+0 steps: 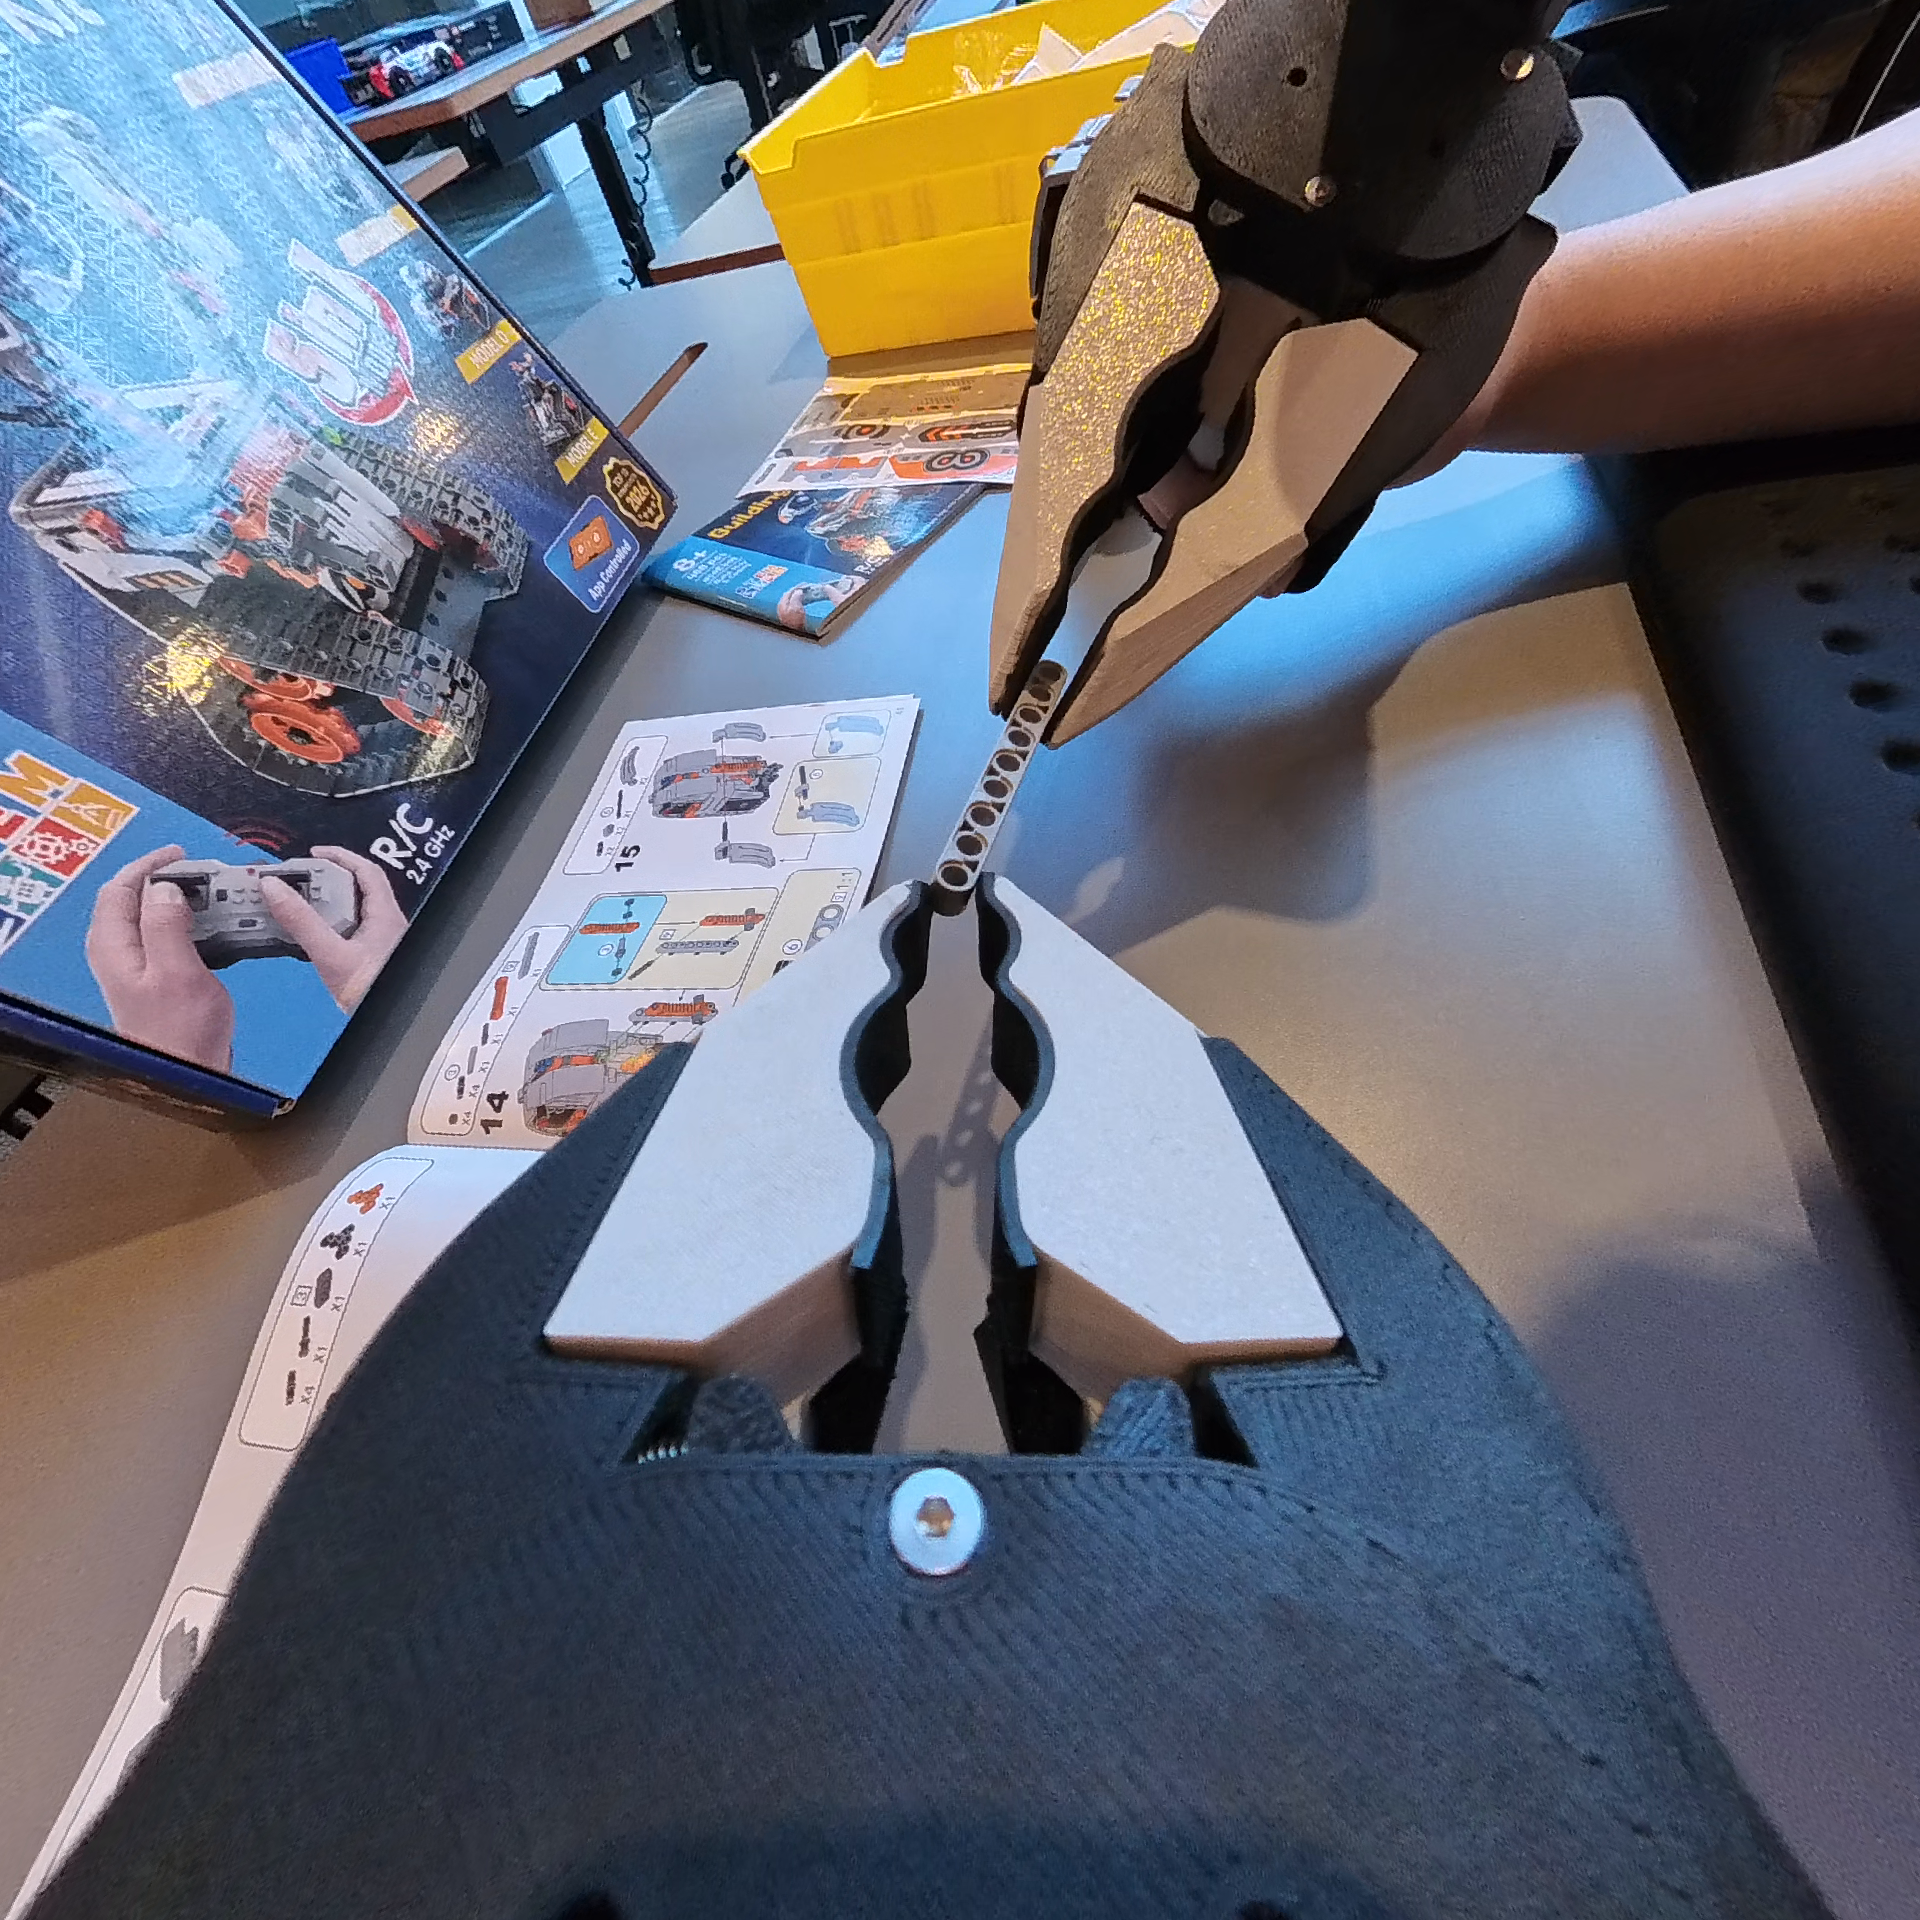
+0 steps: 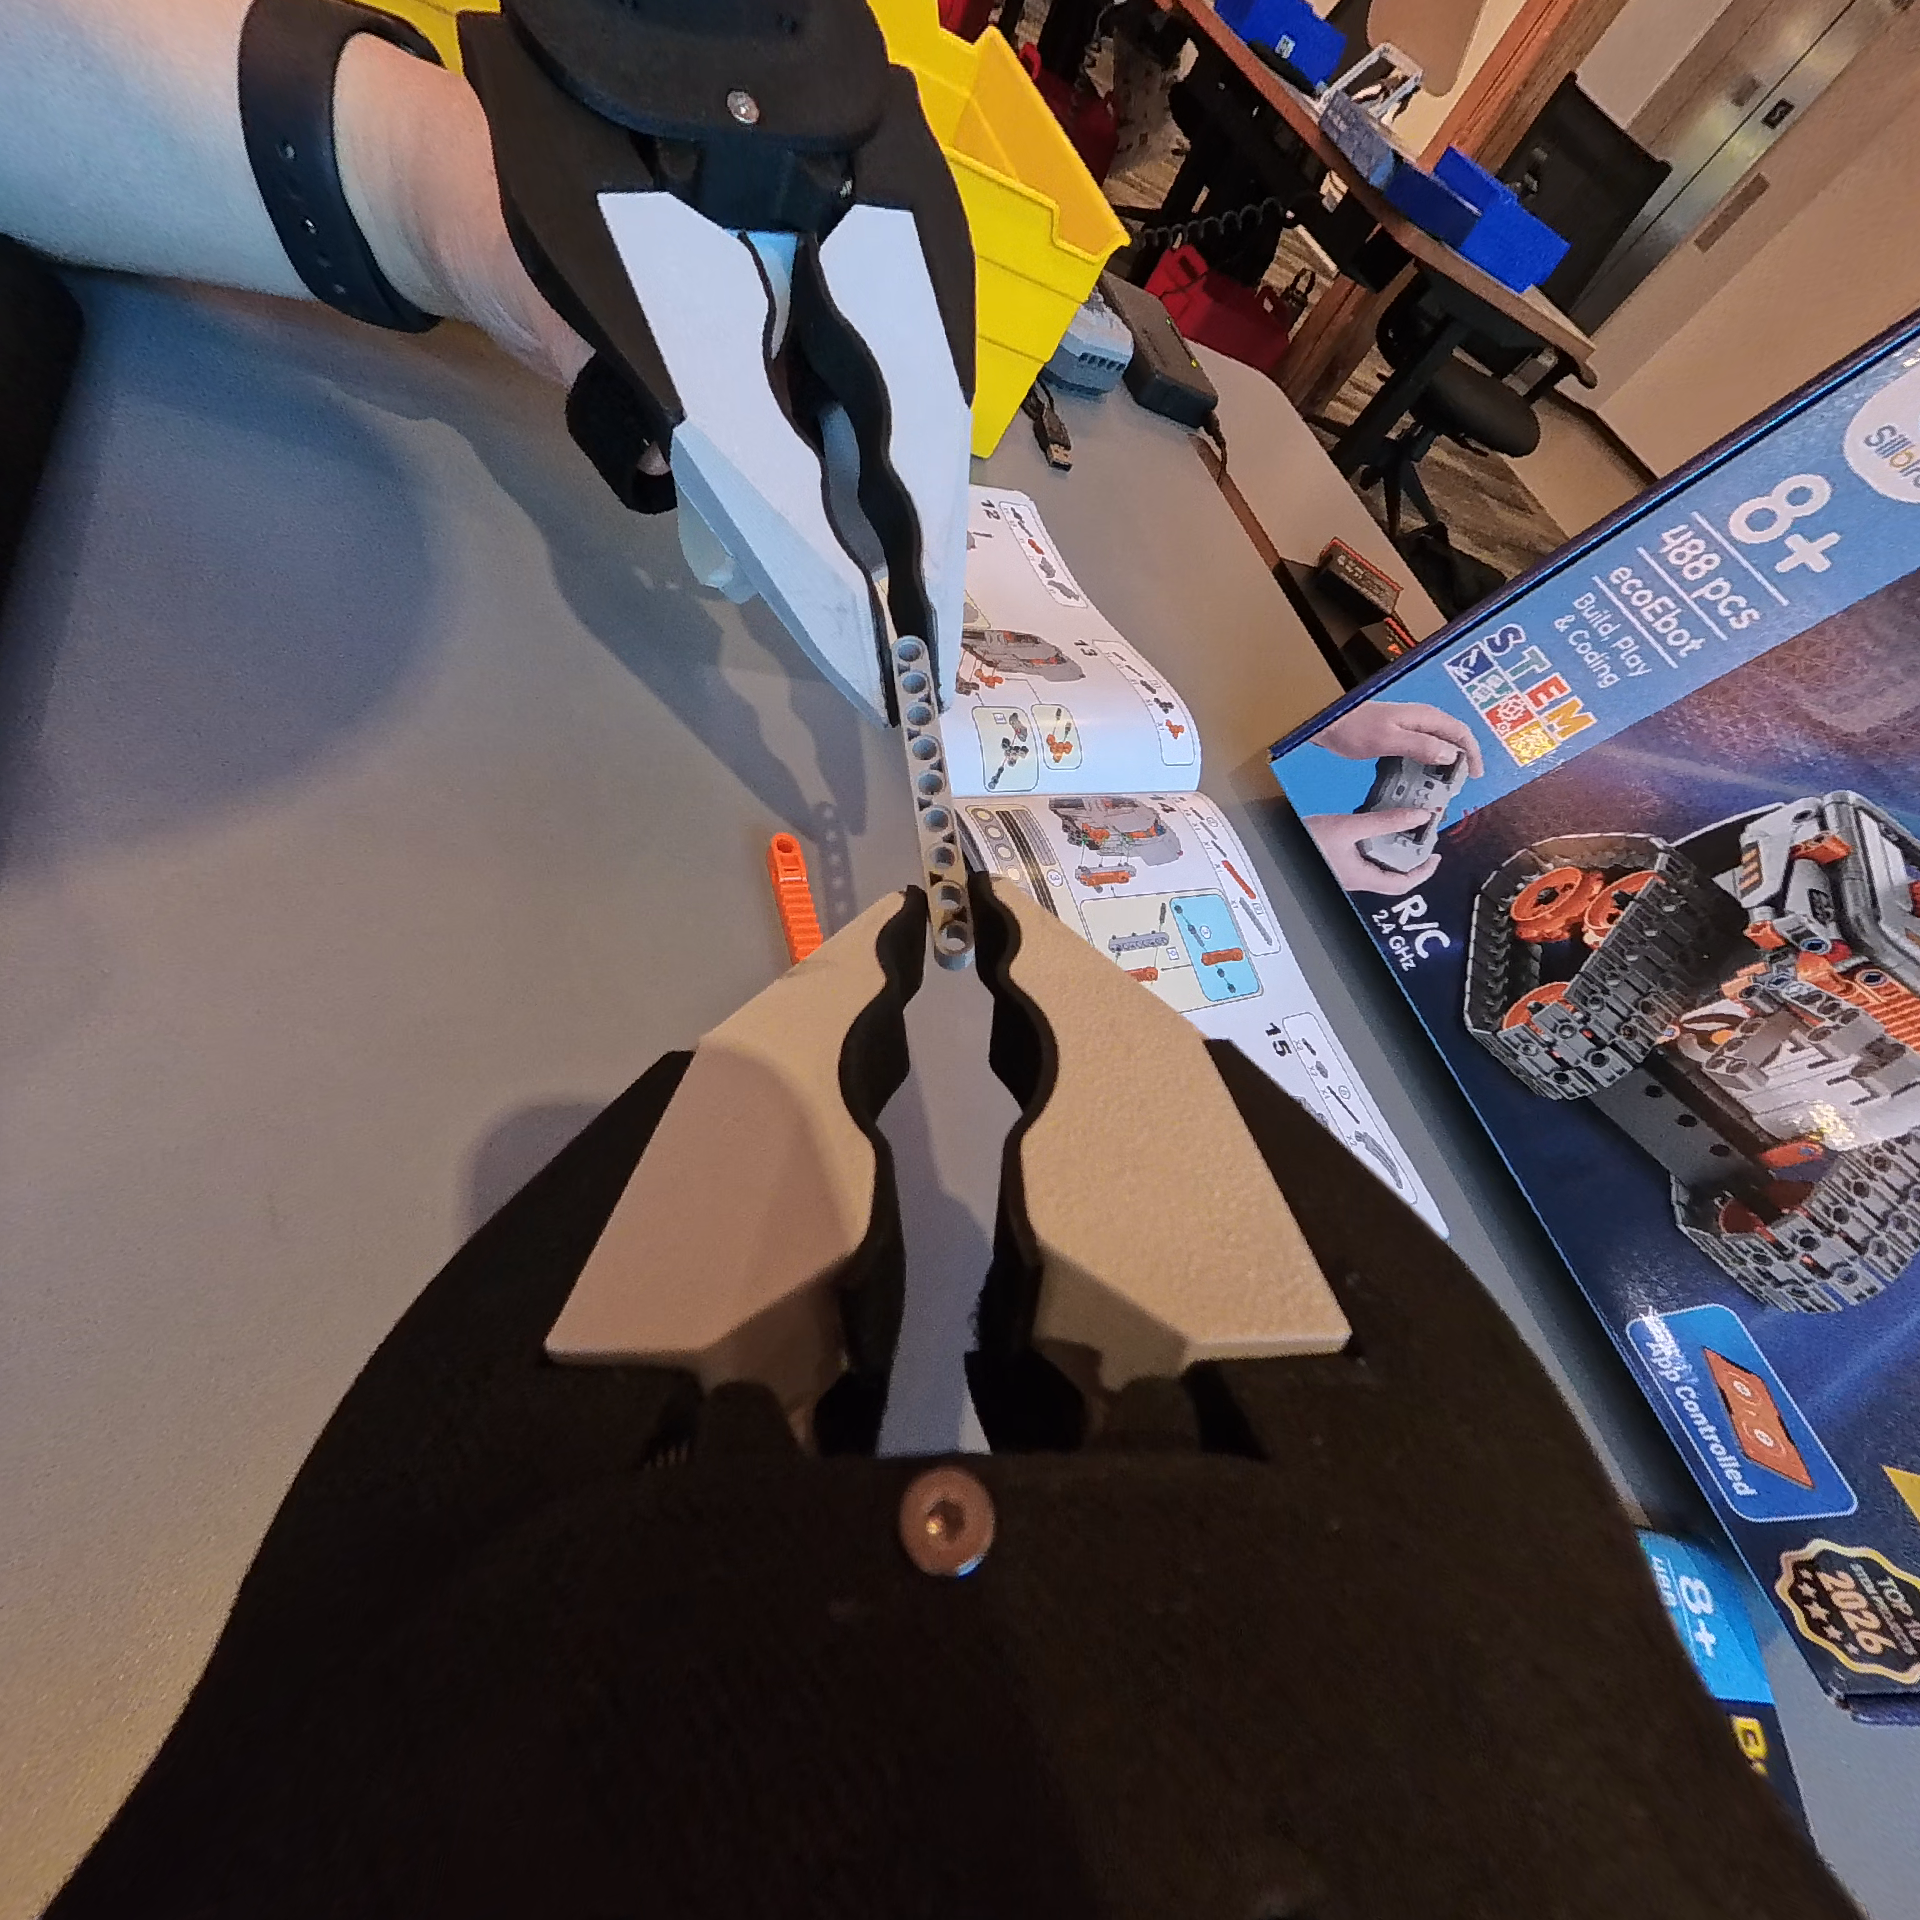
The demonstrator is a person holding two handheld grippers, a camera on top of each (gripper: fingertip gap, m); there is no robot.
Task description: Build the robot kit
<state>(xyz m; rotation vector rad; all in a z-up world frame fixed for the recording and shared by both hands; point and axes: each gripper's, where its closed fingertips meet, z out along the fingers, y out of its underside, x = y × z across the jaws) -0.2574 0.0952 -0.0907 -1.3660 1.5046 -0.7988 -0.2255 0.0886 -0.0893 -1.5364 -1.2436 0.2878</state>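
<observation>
While the left gripper (image 1: pixel 951 899) and the right gripper (image 2: pixel 948 914) face each other above the grey table (image 1: pixel 1403 935), each is clamped on one end of the long grey plastic beam with round holes (image 1: pixel 1000 781). At 12 o'clock in the left wrist view stands a yellow plastic bin (image 1: pixel 914 197); what lies inside it I cannot tell.

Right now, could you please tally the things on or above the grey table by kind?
Grippers: 2, left gripper and right gripper
Grey holed beam: 1, clamped by both
Orange piece: 1
Yellow bin: 1
Toy box: 1
Open instruction booklet: 1
Closed booklet: 1
Sticker sheet: 1
Total: 9
</observation>
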